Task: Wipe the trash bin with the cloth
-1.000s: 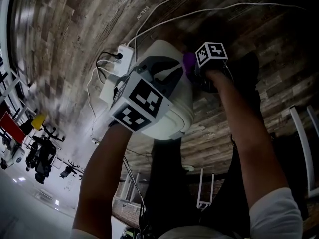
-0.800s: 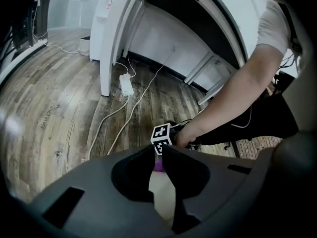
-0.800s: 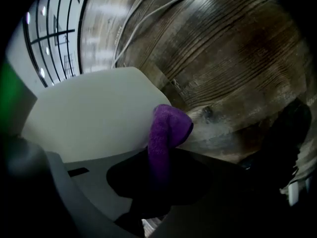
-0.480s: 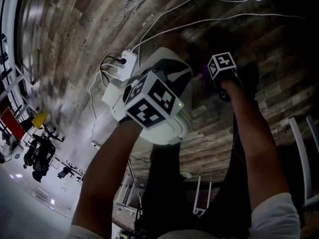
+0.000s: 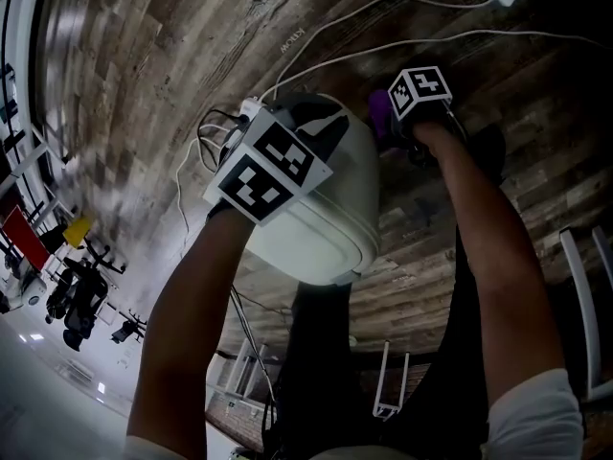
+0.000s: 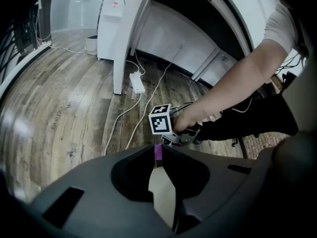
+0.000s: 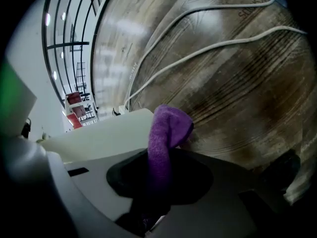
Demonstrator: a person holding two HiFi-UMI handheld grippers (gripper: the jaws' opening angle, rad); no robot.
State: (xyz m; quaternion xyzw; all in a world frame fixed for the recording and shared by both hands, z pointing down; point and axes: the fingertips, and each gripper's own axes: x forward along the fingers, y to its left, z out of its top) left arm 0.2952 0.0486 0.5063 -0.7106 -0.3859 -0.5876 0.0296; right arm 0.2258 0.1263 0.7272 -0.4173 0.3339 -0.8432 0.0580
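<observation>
While left fingers (image 6: 133, 178) clamp the trash bin (image 5: 326, 228), right fingers (image 7: 189, 181) pinch the cloth (image 7: 166, 128), stretched lengthwise ahead against it.

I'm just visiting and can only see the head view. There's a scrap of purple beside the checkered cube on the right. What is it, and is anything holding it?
Observer: It's a purple terry cloth, clamped between the jaws of the right hand-held gripper. Its folded end sticks out past the tips.
Operator: Is it on the bin?
Observer: The right gripper view shows that end at the edge of the off-white plastic trash bin. I can't confirm real contact.
Operator: And the other cube, over the bin?
Observer: That is the left hand-held gripper. Its jaws look closed on a pale edge, seemingly the bin's rim.
</observation>
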